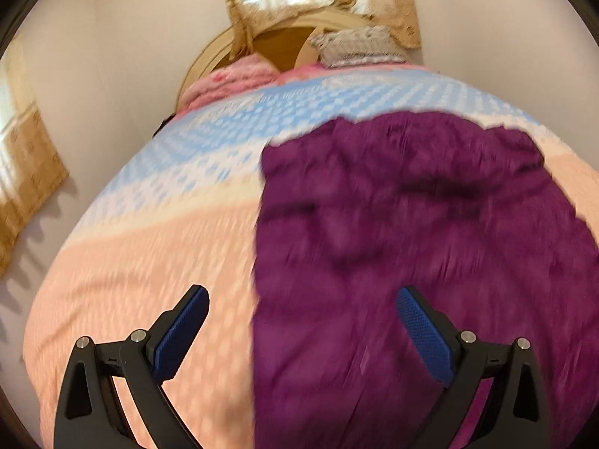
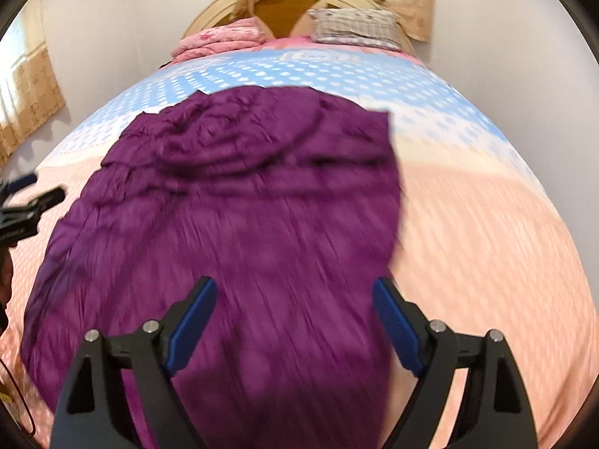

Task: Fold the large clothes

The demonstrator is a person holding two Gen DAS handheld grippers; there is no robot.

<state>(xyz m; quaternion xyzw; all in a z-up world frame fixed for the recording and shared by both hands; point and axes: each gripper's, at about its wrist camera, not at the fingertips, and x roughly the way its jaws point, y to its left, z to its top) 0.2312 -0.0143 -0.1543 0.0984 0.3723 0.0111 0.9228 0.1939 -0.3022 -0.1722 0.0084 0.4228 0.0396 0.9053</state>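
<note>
A large purple garment (image 1: pixel 411 224) (image 2: pixel 243 205) lies spread and wrinkled on the bed, its far edge over the blue dotted part of the cover. My left gripper (image 1: pixel 302 295) hovers open above the garment's left edge, with nothing between its blue pads. My right gripper (image 2: pixel 294 288) stands open over the garment's near right part, its jaws wide and empty. The left gripper's fingertips (image 2: pixel 56 194) show at the left edge of the right wrist view, beside the garment. Both views are blurred.
The bed cover (image 1: pixel 131 262) (image 2: pixel 486 224) is peach near me and blue with white dots farther off. A pink quilt (image 2: pixel 217 39) and a checked pillow (image 2: pixel 355 28) lie by the wooden headboard (image 2: pixel 284 11). Curtains (image 1: pixel 26 172) hang on the left wall.
</note>
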